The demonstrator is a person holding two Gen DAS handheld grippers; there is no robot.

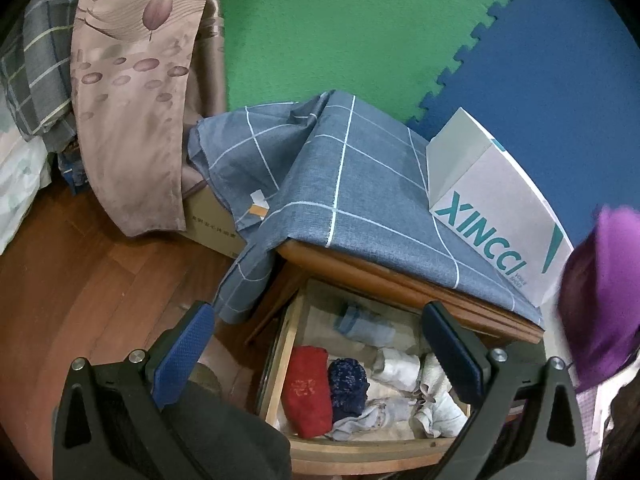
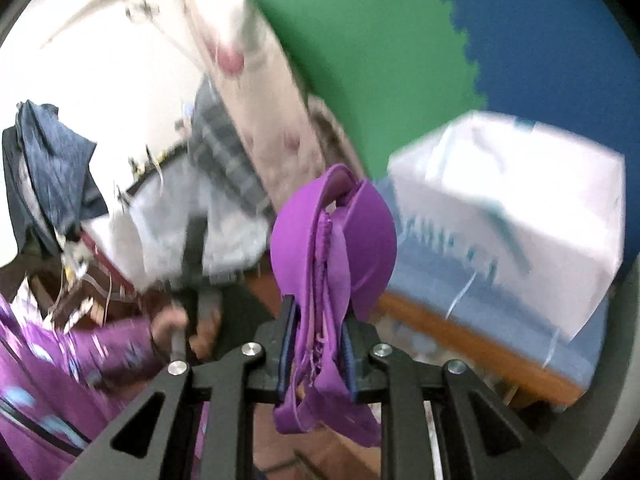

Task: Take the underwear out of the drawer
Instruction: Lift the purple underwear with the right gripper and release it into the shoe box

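The wooden drawer is pulled open below the nightstand. It holds a folded red piece, a dark blue piece, a light blue roll and several white rolled pieces. My left gripper is open and empty above the drawer. My right gripper is shut on purple underwear, held up in the air to the right of the drawer. The purple underwear also shows in the left wrist view at the right edge.
A blue checked cloth covers the nightstand top, with a white XINCCI box on it. A cardboard box and a hanging brown curtain stand to the left on the wooden floor. Green and blue foam mats line the wall.
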